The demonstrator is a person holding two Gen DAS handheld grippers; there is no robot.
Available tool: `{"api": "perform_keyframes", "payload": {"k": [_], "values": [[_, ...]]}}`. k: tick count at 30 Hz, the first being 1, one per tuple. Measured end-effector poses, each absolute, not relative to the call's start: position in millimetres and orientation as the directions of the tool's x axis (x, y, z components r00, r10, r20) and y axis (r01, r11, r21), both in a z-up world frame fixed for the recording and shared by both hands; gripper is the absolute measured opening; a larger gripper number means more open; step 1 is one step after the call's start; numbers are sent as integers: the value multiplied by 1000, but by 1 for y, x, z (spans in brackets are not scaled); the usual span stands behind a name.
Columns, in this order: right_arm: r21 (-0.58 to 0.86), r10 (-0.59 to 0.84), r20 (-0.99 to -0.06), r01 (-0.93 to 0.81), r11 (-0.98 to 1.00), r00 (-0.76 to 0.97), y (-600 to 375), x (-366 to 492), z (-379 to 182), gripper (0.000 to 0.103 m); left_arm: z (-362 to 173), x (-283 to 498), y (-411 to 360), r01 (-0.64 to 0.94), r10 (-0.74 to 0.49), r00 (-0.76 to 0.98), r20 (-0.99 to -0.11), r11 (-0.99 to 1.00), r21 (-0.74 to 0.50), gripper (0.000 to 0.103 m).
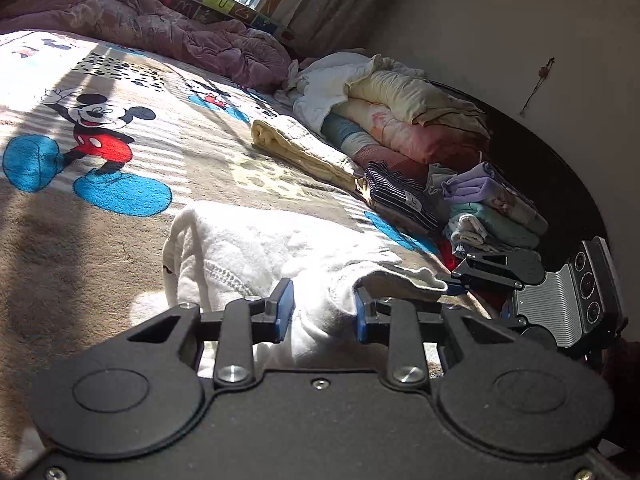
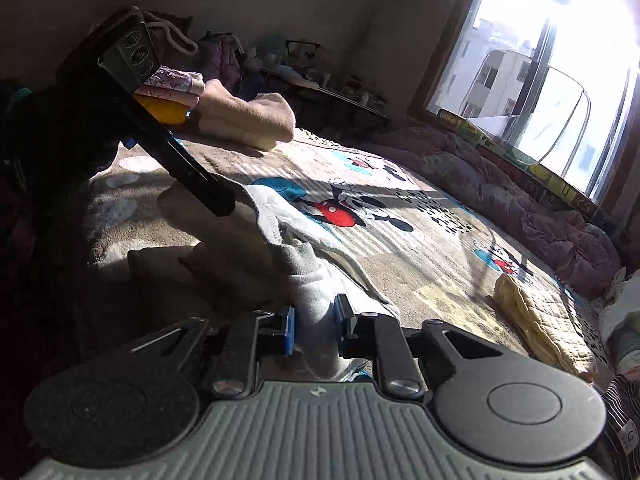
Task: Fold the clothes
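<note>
Both grippers are working the same white garment (image 1: 256, 256), bunched up on the Mickey blanket (image 1: 100, 140). The left gripper (image 1: 324, 312) has a thick fold of it between its blue pads, looks pinched. The right gripper (image 2: 314, 326) is clamped on a rolled bit, maybe a cuff.

I'd say this piece is mid-fold, nowhere near flat yet. Beyond the garment there's already a striped folded item (image 1: 400, 194), a yellow quilted piece (image 1: 304, 152) and a stack of folded clothes (image 1: 492, 208), so a good chunk seems done.

Only the right camera shows the window (image 2: 532, 80); only the left shows that stack.
</note>
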State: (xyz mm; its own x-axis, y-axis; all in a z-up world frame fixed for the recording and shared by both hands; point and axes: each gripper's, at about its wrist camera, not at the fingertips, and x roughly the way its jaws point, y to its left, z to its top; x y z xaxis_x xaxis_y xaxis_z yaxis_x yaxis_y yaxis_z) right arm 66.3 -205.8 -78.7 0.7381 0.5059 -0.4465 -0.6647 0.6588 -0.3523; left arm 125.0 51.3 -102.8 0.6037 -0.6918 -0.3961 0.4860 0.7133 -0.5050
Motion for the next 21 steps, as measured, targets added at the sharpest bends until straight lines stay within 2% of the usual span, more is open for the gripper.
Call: {"api": "perform_keyframes", "payload": {"k": [2, 5, 7, 8, 9, 10, 13, 15, 17, 20, 21], "values": [[-398, 477, -473, -662, 635, 741, -202, 56, -91, 20, -111, 119, 49, 425, -664, 616, -424, 733, -531, 28], [-466, 403, -534, -657, 593, 743, -189, 56, -114, 20, -115, 106, 36, 476, -614, 621, -487, 789, -388, 27], [-481, 399, -542, -662, 574, 740, -185, 49, -118, 24, -118, 98, 28, 505, -580, 628, -520, 811, -295, 30], [-484, 401, -537, -661, 574, 742, -184, 46, -116, 26, -110, 94, 35, 511, -599, 636, -486, 799, -317, 45], [-485, 404, -532, -659, 575, 744, -184, 42, -114, 28, -103, 91, 42, 515, -618, 644, -451, 786, -341, 64], [-475, 414, -524, -659, 584, 744, -186, 41, -111, 28, -98, 91, 55, 502, -637, 659, -400, 768, -397, 67], [-449, 421, -514, -652, 611, 748, -193, 43, -105, 28, -88, 94, 89, 453, -658, 704, -267, 706, -544, 67], [-430, 413, -513, -642, 635, 752, -196, 49, -104, 28, -92, 104, 101, 368, -618, 739, -267, 703, -609, 67], [-419, 405, -510, -630, 654, 759, -198, 53, -105, 28, -105, 119, 104, 293, -595, 738, -318, 707, -643, 67], [-393, 401, -505, -618, 681, 764, -199, 59, -105, 28, -114, 130, 87, 255, -587, 688, -426, 745, -616, 66], [-387, 401, -501, -614, 688, 767, -199, 59, -105, 28, -117, 131, 79, 253, -584, 664, -466, 763, -595, 55]]}}
